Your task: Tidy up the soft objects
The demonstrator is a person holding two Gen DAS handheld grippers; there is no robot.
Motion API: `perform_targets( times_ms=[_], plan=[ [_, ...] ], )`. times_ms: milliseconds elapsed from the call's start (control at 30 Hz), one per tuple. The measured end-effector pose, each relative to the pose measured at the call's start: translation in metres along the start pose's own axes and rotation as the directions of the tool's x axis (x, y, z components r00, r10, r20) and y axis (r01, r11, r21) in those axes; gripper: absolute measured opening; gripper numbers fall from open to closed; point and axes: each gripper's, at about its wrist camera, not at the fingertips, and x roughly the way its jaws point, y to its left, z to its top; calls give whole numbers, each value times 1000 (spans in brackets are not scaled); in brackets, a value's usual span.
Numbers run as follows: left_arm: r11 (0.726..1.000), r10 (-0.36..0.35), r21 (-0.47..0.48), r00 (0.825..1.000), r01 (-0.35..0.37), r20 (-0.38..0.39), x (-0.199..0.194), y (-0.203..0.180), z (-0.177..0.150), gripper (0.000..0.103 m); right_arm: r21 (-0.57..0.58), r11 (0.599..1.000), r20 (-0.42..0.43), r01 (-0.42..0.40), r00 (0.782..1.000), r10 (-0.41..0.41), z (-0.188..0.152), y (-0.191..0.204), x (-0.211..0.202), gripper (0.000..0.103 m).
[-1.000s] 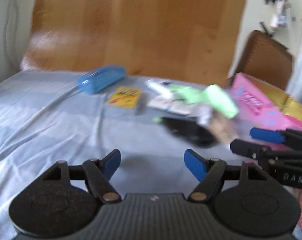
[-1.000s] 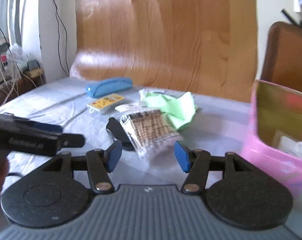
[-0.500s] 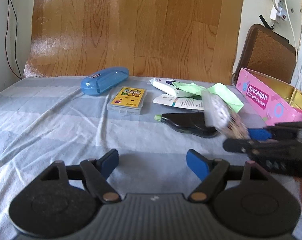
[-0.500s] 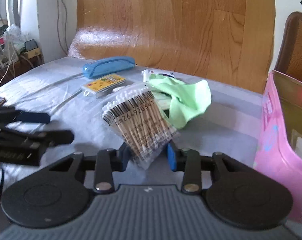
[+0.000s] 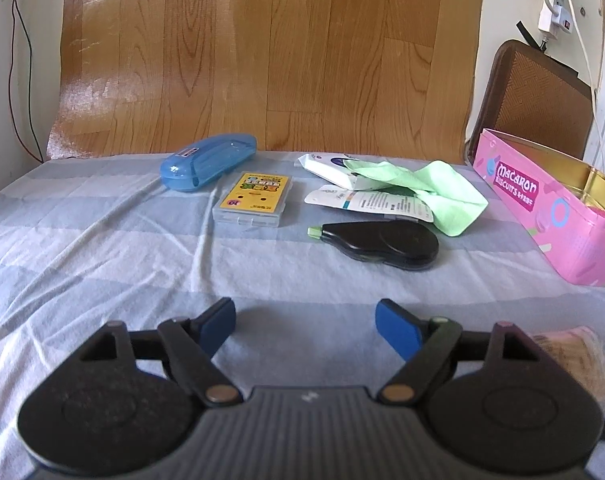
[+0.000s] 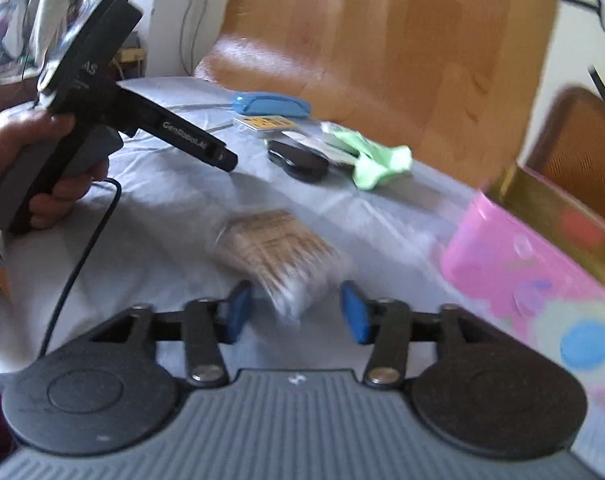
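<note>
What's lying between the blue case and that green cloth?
In the left wrist view, a yellow card box lies between the blue case and green cloth, beside white packets.

Blue case (image 5: 208,161), black tape dispenser (image 5: 382,243)

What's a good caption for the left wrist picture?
Open left claw over striped sheet, facing green cloth and pink tin.

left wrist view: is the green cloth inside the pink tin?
No, the green cloth lies on the bedsheet over white packets, left of the pink tin.
</note>
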Motion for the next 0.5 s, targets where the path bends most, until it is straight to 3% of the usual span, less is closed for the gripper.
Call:
perform_targets(
  times_ms=[133,200,333,500],
  plan=[
    [998,-27,-60,999,26,-23,-12,4,-2,76,145,985,12,-92,996,91,-9,-18,-17,63],
    [987,-101,-128,994,95,-37,-25,9,-2,73,185,976,33,-112,994,108,-12,-18,-26,63],
    [959,-245,-154,969,236,-40,-51,-4,0,68,193,971,63,-144,989,134,-9,-17,-22,64],
    [925,-371,-128,922,357,-111,-51,-40,-4,61,176,968,58,-181,983,173,-3,-20,-2,64]
  ],
)
